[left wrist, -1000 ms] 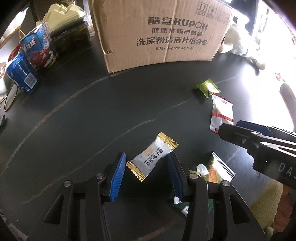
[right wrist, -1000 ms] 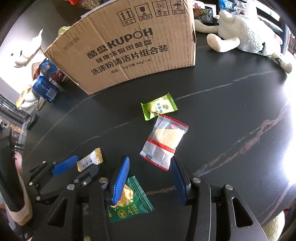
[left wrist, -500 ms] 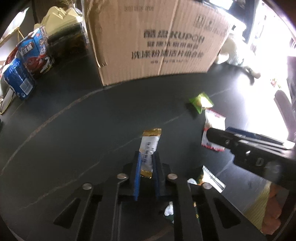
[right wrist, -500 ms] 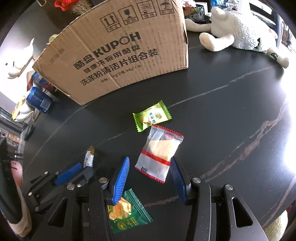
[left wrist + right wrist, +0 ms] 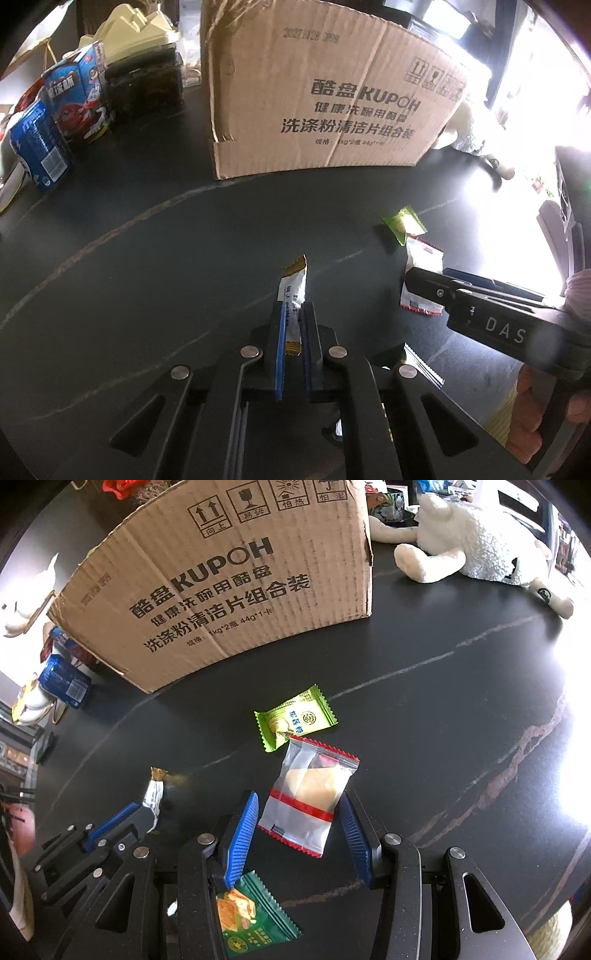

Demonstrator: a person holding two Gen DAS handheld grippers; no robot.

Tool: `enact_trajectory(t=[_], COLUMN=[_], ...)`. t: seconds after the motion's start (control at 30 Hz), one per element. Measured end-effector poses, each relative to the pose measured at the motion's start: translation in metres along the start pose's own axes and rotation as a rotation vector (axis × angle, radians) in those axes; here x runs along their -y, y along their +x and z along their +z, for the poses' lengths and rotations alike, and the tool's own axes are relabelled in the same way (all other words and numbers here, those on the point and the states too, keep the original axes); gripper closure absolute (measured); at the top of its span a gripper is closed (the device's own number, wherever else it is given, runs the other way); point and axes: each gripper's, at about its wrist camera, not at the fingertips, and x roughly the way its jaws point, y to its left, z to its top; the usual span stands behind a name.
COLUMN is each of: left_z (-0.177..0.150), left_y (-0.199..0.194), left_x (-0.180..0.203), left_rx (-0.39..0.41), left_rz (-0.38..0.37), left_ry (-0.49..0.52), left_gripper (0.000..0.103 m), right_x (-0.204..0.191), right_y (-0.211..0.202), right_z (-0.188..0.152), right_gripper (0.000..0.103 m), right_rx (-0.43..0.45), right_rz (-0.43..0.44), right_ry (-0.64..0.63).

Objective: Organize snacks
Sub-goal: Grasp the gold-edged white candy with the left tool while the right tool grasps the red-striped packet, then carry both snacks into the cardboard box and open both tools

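Observation:
My left gripper (image 5: 292,314) is shut on a white candy with gold ends (image 5: 293,286), held edge-up above the dark table; both show at the left of the right wrist view, gripper (image 5: 142,818) and candy (image 5: 154,794). My right gripper (image 5: 298,814) is open, its blue pads either side of a clear packet with red stripes (image 5: 308,805) lying flat. A green candy (image 5: 295,718) lies just beyond it. A green cracker packet (image 5: 251,919) lies under the right gripper. A cardboard box (image 5: 225,587) stands behind.
Blue snack boxes (image 5: 55,122) and a dark container (image 5: 144,88) stand left of the cardboard box (image 5: 332,96). A white plush toy (image 5: 476,546) lies at the back right. The dark table (image 5: 443,709) runs out to its front right edge.
My left gripper closed on the white candy and lifted it, turning it on edge. My right gripper moved forward, so the clear packet now lies between its open pads.

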Motion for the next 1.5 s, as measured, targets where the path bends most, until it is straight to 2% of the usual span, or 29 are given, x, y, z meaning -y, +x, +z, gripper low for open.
enact_trajectory(t=[0.17,0.5,0.6,0.73,0.97,1.27,1.5], left_z=[0.003,0.009,0.009,0.012,0.013,0.018,0.036], left_y=[-0.005,-0.011,-0.012,-0.015,-0.028,-0.058,-0.085], left_x=[-0.002,-0.005,-0.006,-0.004,0.005,0.01,0.017], left_rx=[0.02,0.041,0.045,0.05,0.076,0.139,0.193], left_rz=[-0.023,-0.054,-0.059,-0.06,-0.07,-0.082,-0.085], left_ry=[-0.023,-0.048,-0.054,-0.053,-0.037,-0.025,-0.015], left_gripper=[0.095,0.095,0.095,0.095,0.095,0.095,0.095], right_x=[-0.006,-0.029,-0.033,-0.03,-0.018,-0.023,-0.041], right_y=[0.004,0.013,0.015,0.013,-0.006,-0.056,-0.089], right_z=[0.004,0.007,0.006,0.006,0.005,0.009,0.017], right_gripper=[0.055,0.056,0.061,0.065,0.066,0.066,0.066], right_rx=[0.0,0.025,0.032,0.041,0.068,0.165,0.234], right_rz=[-0.014,-0.146,-0.184,-0.161,-0.116,-0.057,-0.026], right_ry=[0.001,-0.074,-0.09,-0.074,-0.058,-0.085,-0.123])
